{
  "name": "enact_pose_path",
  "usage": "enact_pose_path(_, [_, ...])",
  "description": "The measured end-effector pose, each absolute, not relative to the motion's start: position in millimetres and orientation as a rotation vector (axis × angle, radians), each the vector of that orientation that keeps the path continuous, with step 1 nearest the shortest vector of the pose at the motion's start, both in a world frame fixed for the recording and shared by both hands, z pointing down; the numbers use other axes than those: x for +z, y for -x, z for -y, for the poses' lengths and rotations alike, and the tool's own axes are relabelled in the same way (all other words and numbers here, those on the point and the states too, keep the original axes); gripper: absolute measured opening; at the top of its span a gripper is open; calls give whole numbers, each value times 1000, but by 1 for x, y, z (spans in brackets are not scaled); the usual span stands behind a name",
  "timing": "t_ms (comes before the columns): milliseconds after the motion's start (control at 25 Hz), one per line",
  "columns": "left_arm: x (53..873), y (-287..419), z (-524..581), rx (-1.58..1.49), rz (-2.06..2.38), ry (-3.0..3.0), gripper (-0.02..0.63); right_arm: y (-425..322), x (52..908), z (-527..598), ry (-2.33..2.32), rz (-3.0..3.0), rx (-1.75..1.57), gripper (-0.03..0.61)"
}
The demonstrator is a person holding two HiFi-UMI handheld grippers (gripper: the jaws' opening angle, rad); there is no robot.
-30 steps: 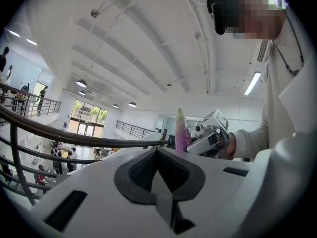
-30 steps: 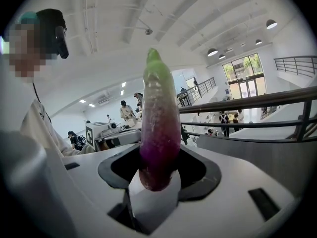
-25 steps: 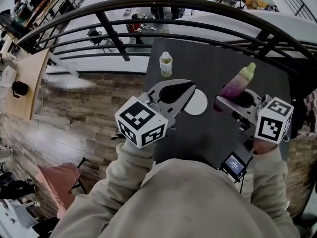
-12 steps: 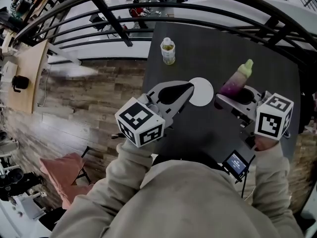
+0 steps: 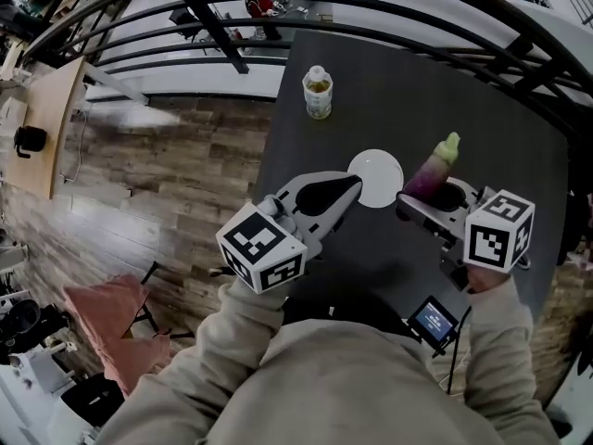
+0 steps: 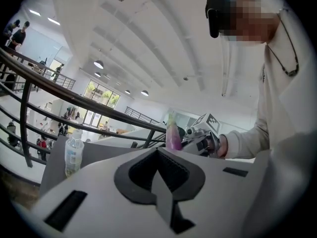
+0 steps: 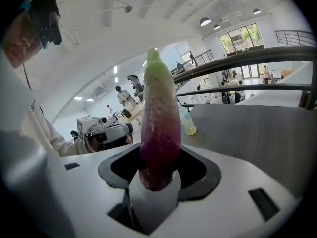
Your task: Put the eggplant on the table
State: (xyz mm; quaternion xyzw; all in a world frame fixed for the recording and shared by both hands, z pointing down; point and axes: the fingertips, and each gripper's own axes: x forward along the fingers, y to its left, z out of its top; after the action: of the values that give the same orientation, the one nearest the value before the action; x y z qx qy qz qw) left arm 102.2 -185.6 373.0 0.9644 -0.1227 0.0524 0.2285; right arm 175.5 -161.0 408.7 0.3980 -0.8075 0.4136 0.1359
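Right gripper (image 5: 424, 196) clamps eggplant (image 5: 435, 165) above table (image 5: 398, 82), purple end buried between the jaws. Left gripper (image 5: 350, 187) jaws together, empty, tip hiding white disc (image 5: 378, 172) edge.

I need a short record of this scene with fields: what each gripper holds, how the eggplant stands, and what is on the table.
Left gripper: shut, empty
Right gripper: shut on eggplant
Eggplant: purple end between the jaws, green end pointing away, over the table
On table: bottle, white disc
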Motion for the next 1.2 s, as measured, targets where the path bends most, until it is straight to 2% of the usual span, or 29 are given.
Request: enact_pose_path(1200, [446, -60, 191, 68, 498, -2472, 5, -171, 607, 172, -808, 1782, 1408, 235])
